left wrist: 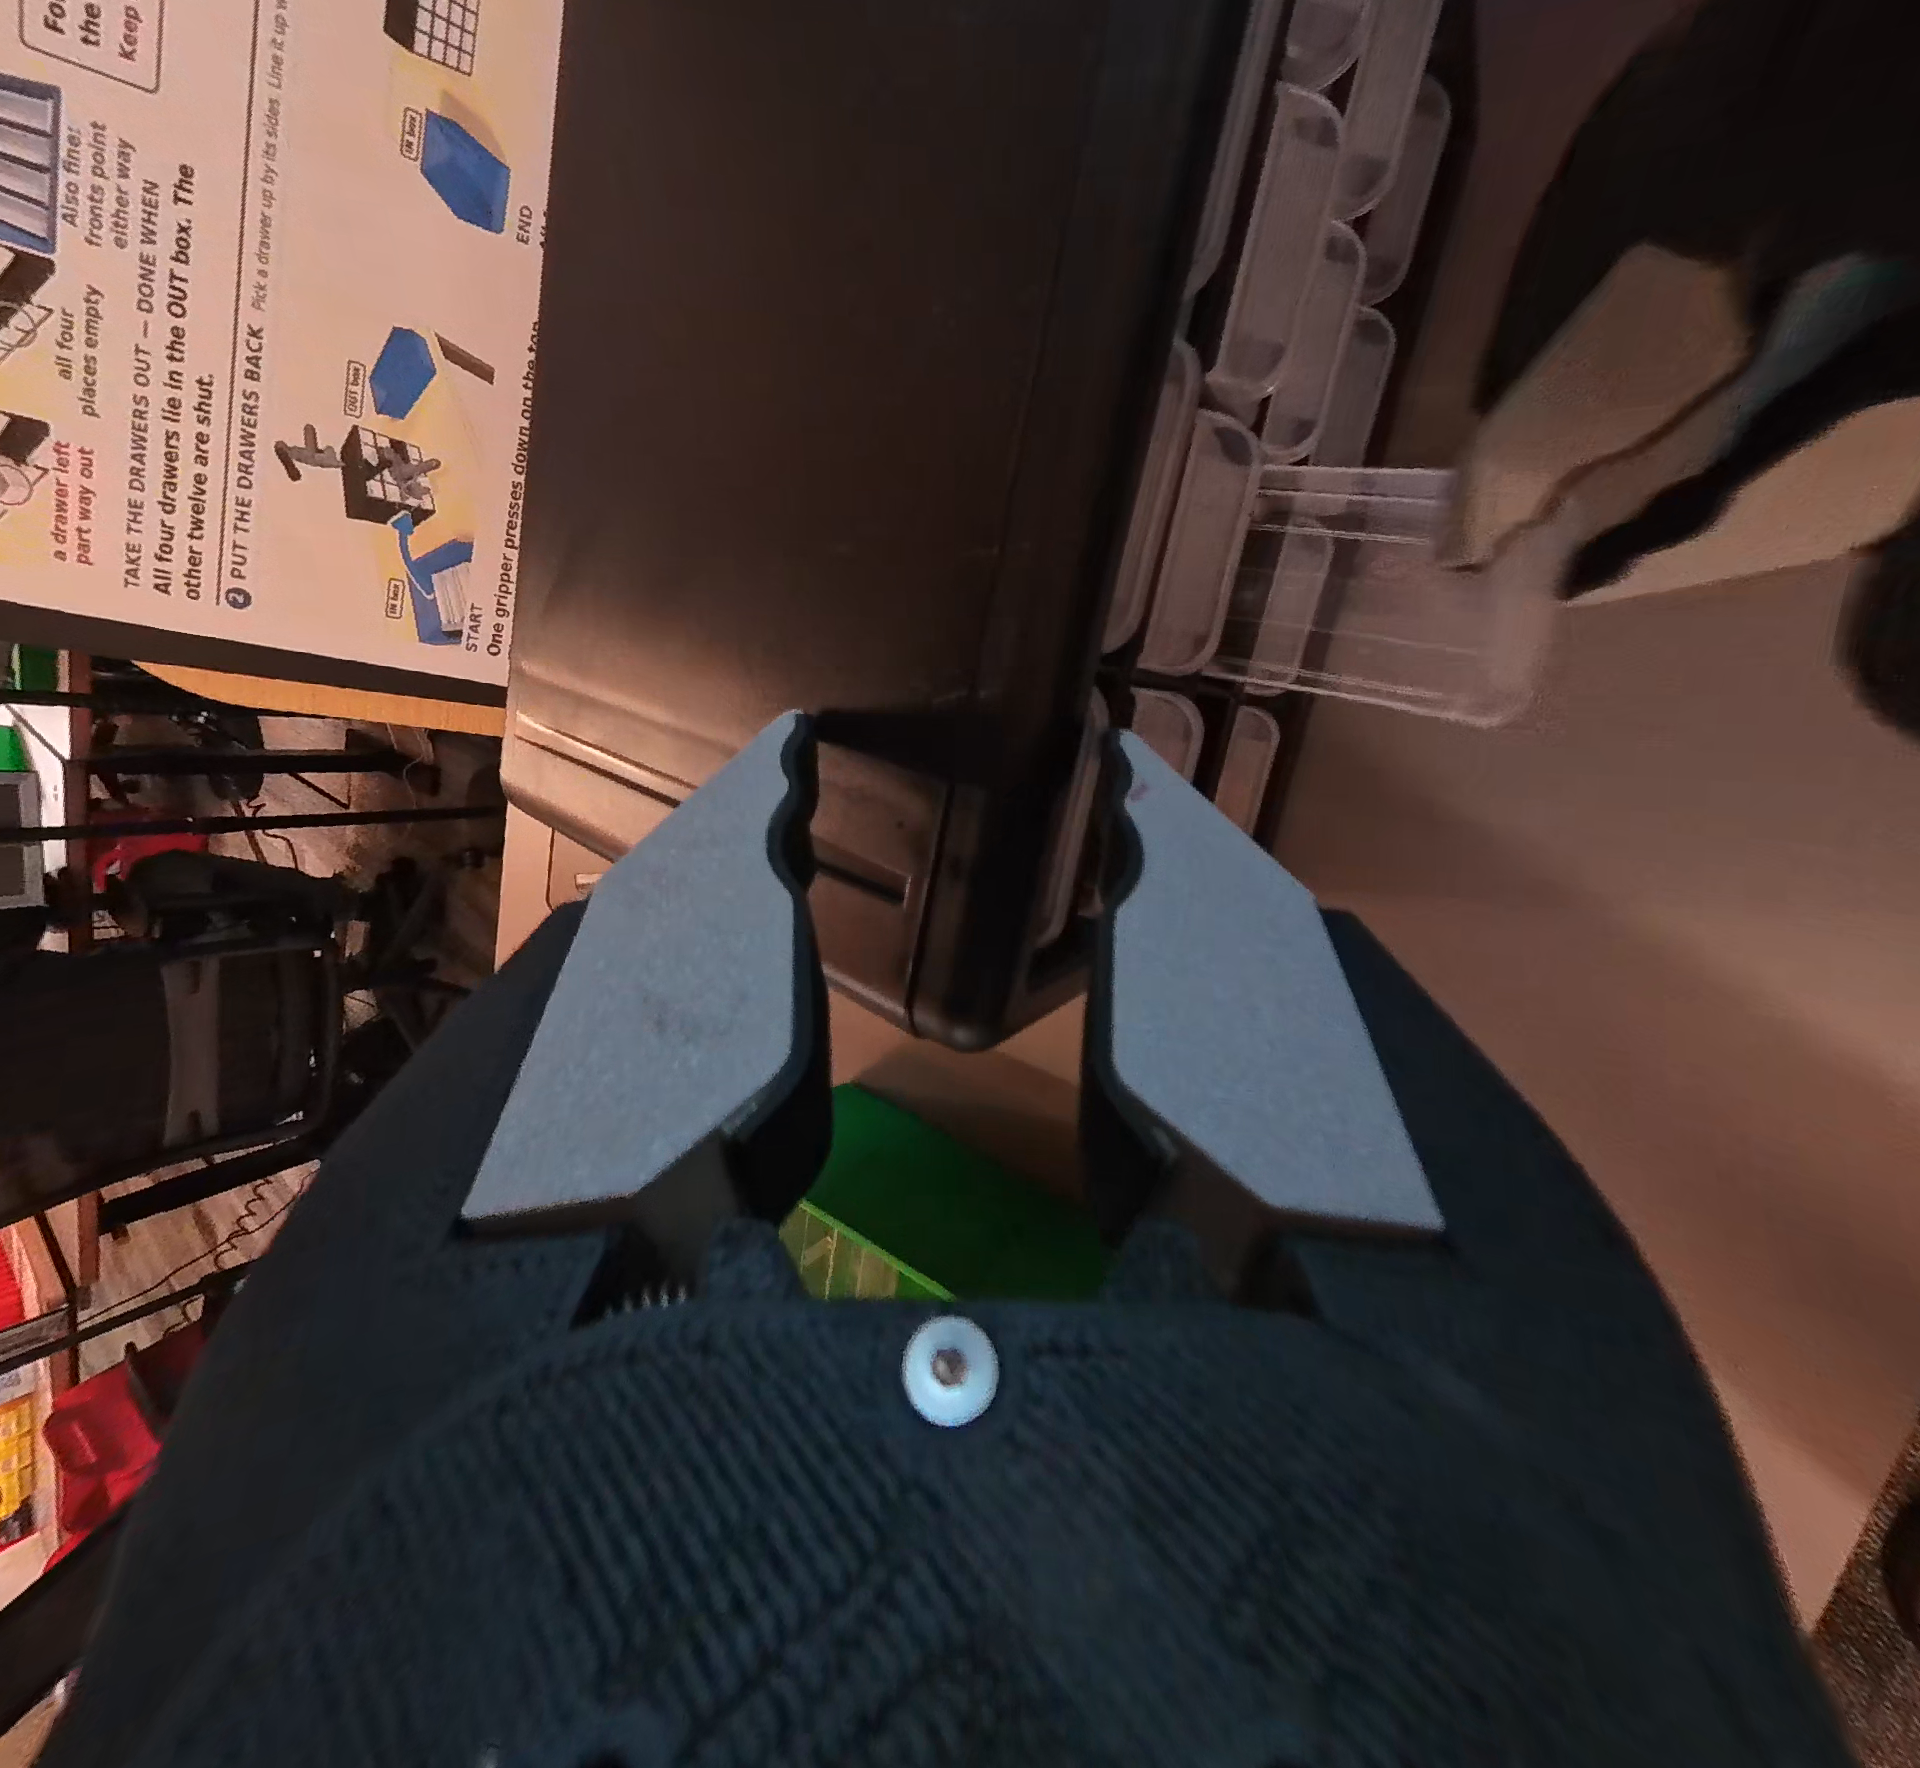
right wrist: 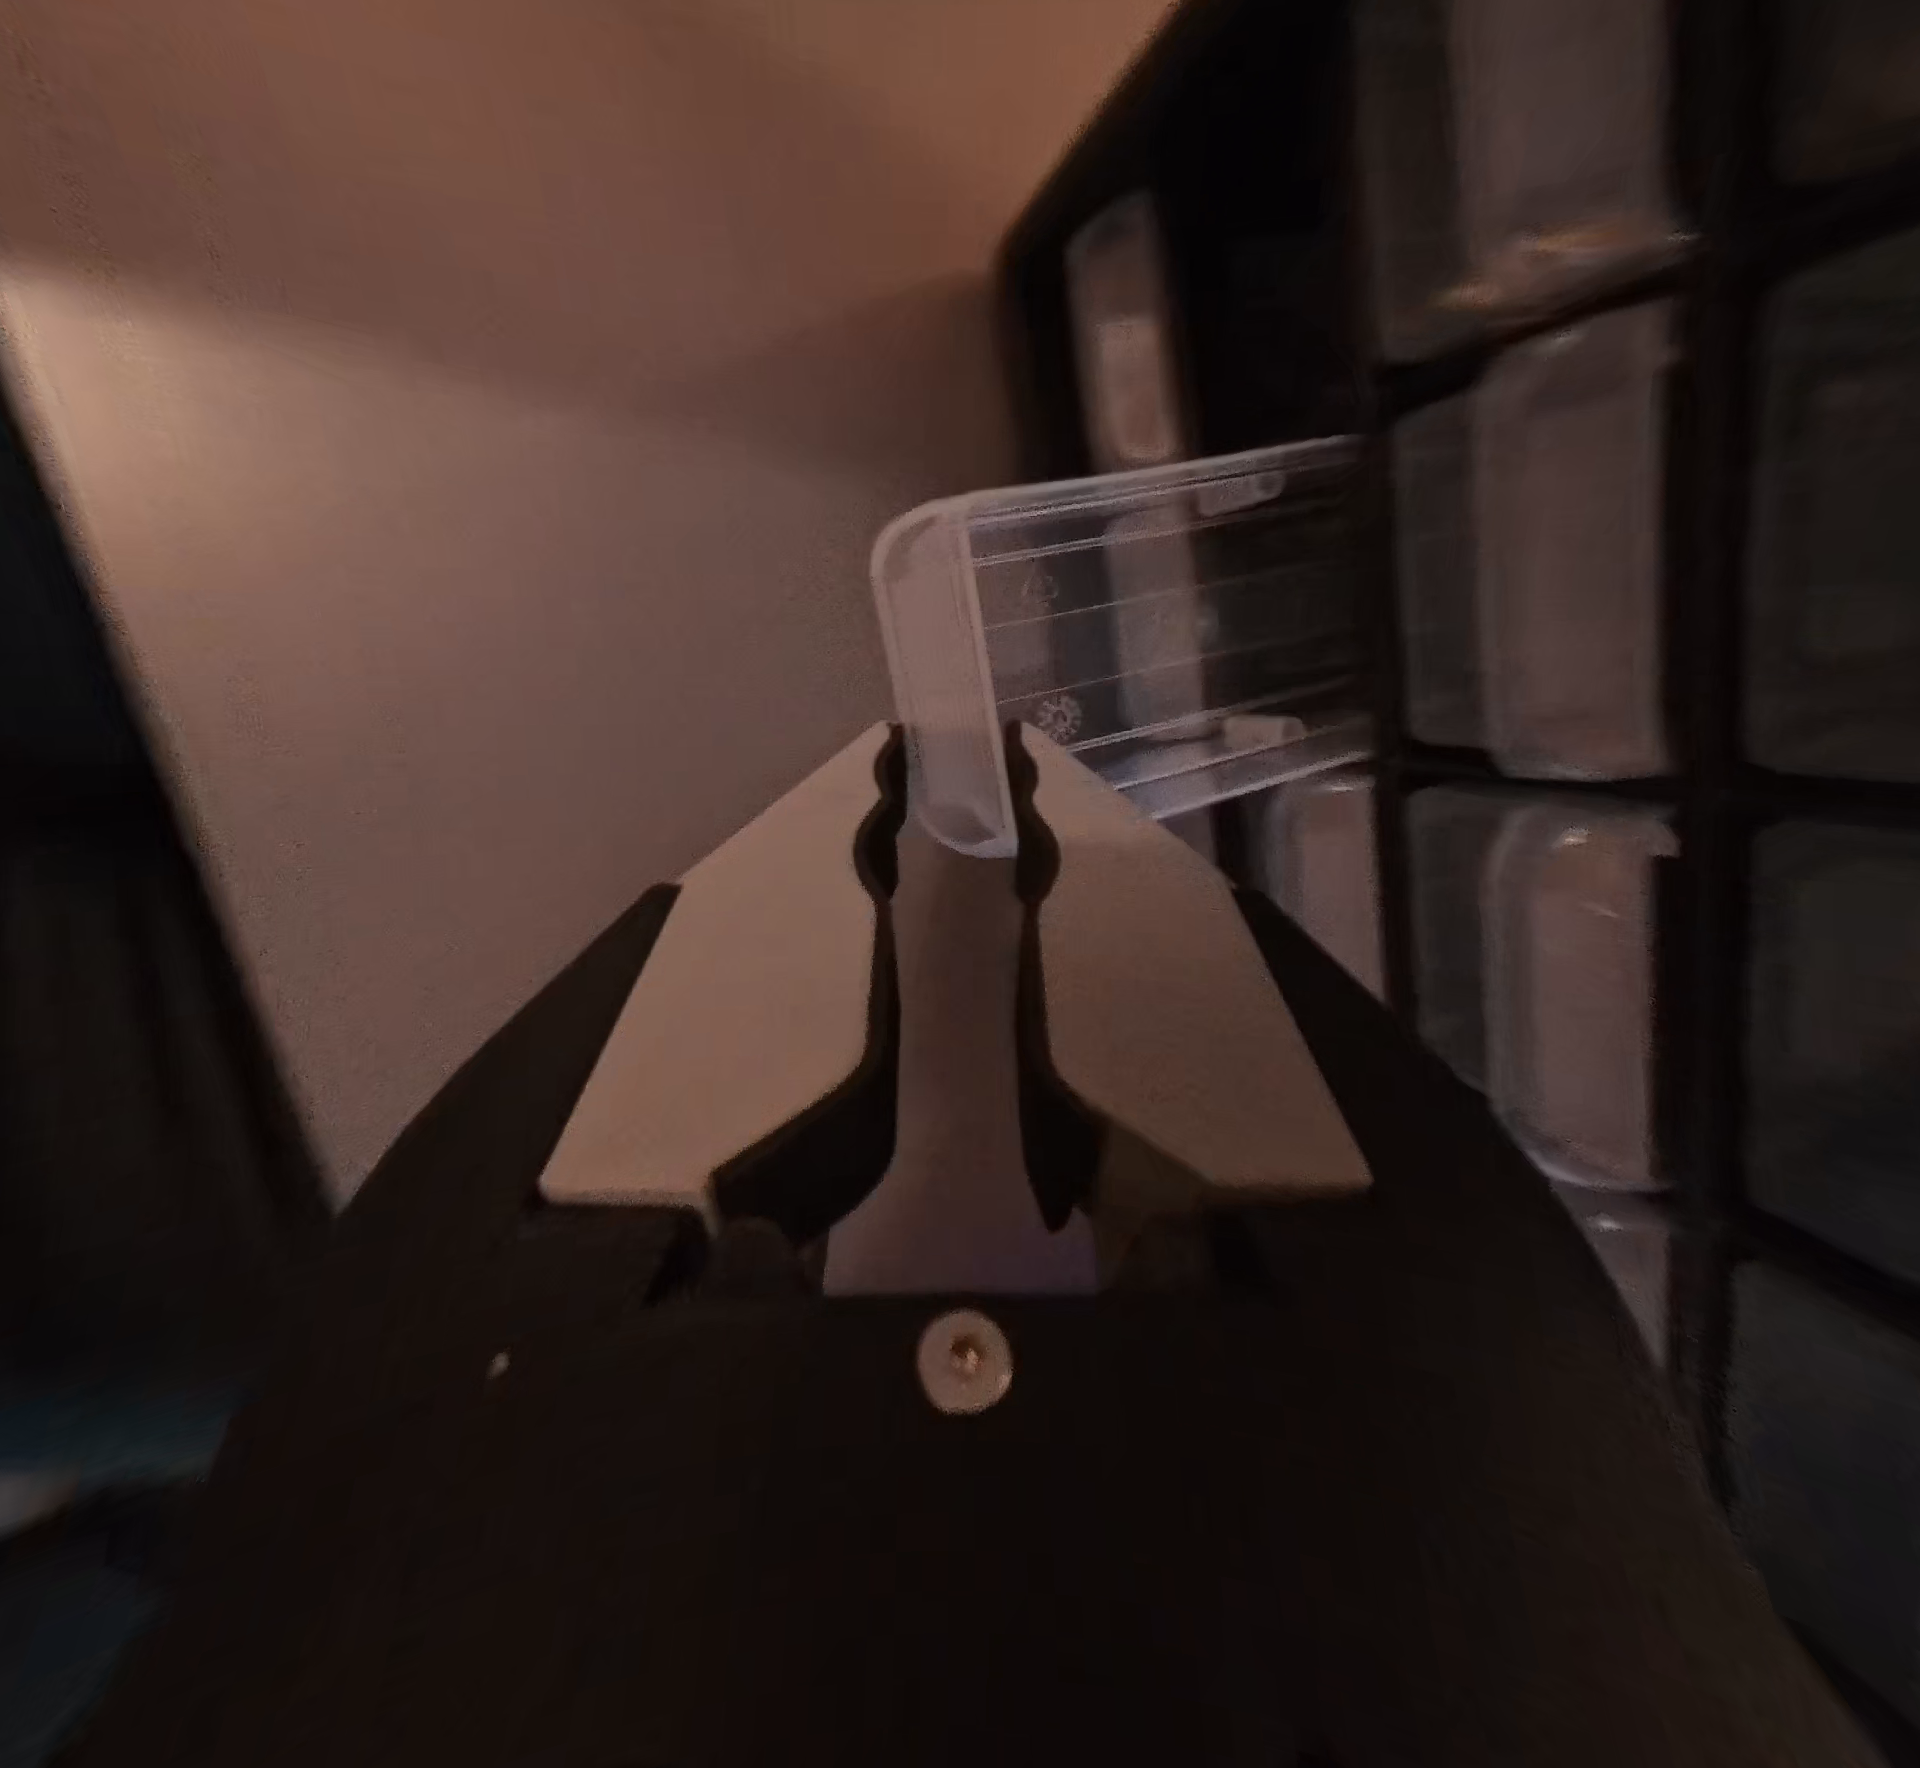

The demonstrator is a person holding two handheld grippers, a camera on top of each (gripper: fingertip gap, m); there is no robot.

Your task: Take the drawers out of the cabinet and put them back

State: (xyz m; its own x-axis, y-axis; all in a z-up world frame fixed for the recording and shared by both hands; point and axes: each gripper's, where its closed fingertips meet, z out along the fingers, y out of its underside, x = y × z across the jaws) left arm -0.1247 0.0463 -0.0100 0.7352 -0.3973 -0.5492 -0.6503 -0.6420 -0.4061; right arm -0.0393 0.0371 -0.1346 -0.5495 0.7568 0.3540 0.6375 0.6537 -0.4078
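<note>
While clear drawer [right wrist: 1174,638] sits part way out of black cabinet [right wrist: 1704,575], right gripper [right wrist: 958,788] pinches its front lip. Judged light, rigid, slick plastic; hold at lip, pull straight. Left gripper [left wrist: 951,819] spread wide, straddling cabinet corner, bracing. Neighbouring drawers [left wrist: 1299,264] shut. Instruction sheet [left wrist: 260,212] behind.

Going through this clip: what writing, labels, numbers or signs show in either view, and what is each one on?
Printed instruction sheet, lying beside the black cabinet: headings, captions and small box labels, sharp enough to read, but I do not copy its wording.
Clear drawer, part way out of the cabinet: tiny moulded marks, too small and blurred to read.
Cabinet shell: no writing seen.
</note>
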